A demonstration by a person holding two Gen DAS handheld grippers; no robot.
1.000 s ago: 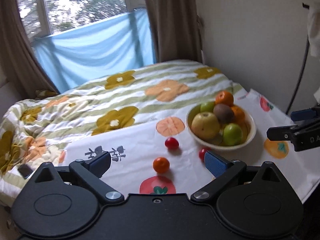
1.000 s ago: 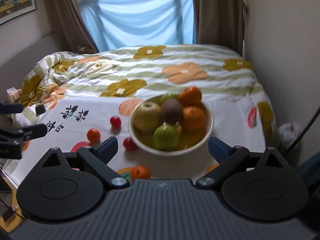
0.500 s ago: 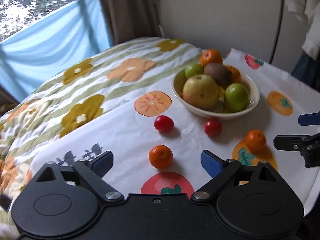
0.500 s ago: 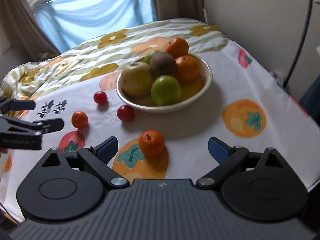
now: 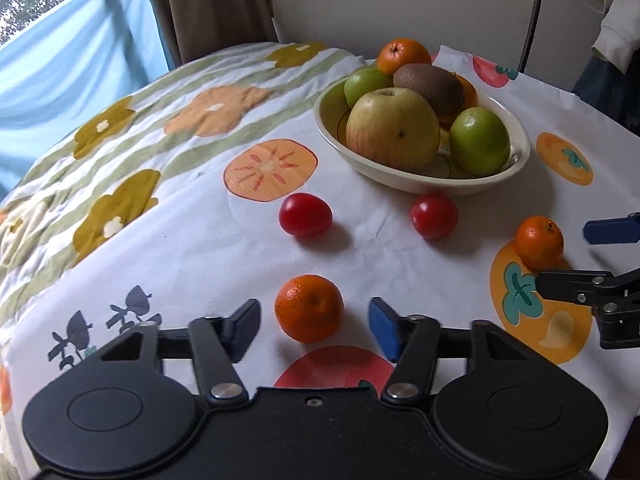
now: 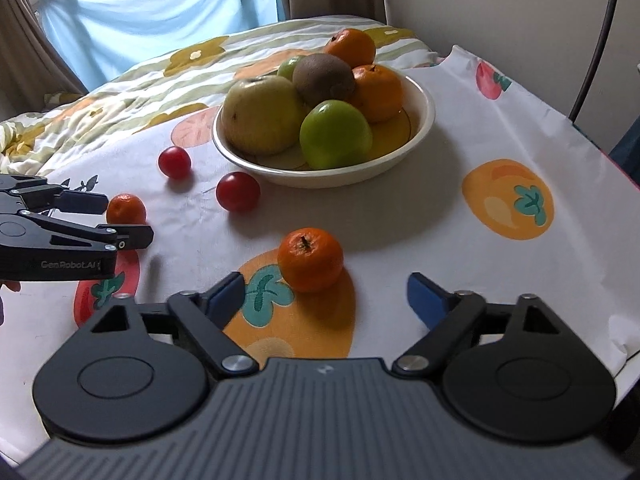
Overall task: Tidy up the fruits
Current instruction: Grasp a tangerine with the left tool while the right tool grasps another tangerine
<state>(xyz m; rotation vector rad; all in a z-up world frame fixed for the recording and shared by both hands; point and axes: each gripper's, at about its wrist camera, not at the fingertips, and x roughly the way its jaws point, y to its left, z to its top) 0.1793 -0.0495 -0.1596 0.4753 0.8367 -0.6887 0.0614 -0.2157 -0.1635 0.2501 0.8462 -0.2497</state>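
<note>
Maybe the round small orange [image 5: 309, 307] rolls away if one finger bumps it first; in the left view it sits between the spread fingers of the left hand-held gripper [image 5: 314, 320]. Over in the right view, the right hand-held gripper [image 6: 326, 294] gapes wide, another orange [image 6: 311, 259] just beyond it, left of middle, near the bowl [image 6: 420, 120].

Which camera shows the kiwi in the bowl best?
The right wrist view: the kiwi sits on top of the pile, near the picture's centre, almost wholly visible. In the left wrist view the kiwi is farther off and the big apple covers its lower edge.
</note>
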